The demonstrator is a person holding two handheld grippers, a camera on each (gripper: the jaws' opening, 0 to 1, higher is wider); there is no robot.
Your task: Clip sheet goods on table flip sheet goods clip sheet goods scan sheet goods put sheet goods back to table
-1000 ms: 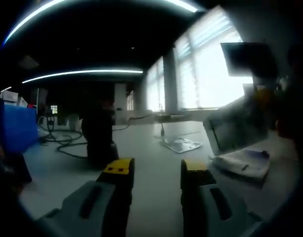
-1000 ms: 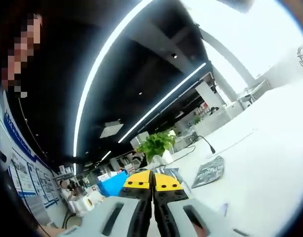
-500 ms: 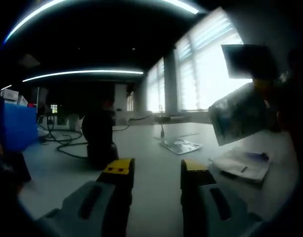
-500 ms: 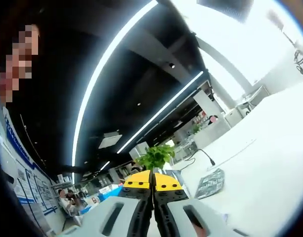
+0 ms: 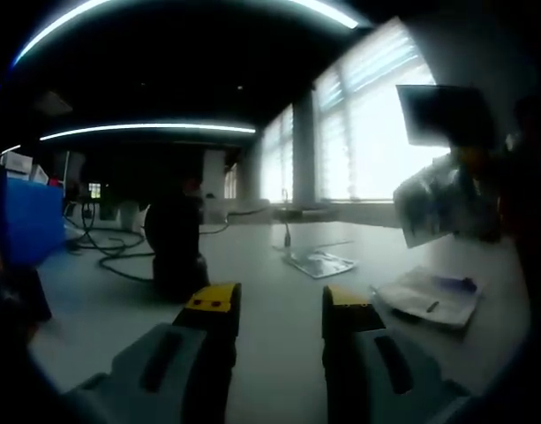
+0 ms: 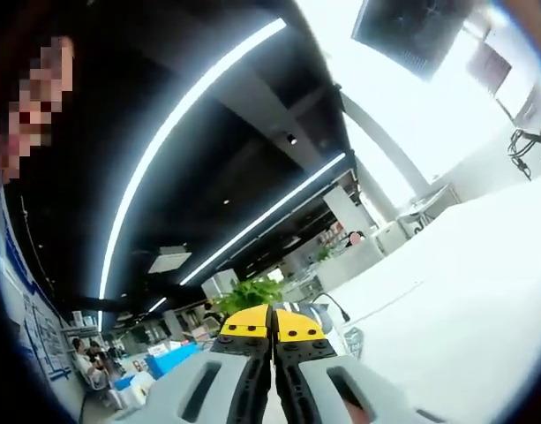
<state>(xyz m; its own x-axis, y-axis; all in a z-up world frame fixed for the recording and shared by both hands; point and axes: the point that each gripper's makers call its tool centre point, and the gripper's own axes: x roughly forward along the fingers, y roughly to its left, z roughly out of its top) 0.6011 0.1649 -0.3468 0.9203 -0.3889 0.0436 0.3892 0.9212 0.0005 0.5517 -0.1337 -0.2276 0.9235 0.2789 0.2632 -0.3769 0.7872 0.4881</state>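
- Above the right-hand end of the table, in the left gripper view, a silvery sheet pack hangs in the air, with the dim shape of the right claw behind it at the edge of the picture; it is probably pinched by one edge, though the backlight from the windows makes the hold hard to read.
- In the right gripper view the right claw has its yellow tips pressed together with no gap, and nothing of the pack shows past them, so the bite looks thin. Risk: a shallow hold on slick film could let the pack slide out while it is tilted for scanning.
- The left claw stands apart and empty, low over the table, well away from the lifted pack. Risk: it cannot catch or steady the pack if it slips.
- A dark scanner-like stand sits on the far left of the table, well apart from the pack. Risk: a long swing across may flap the limp pack and fold its code away from the reader.
- A second silvery pack and a white pack lie on the table below. Risk: a careless set-down could land on them and muddle which is already scanned.
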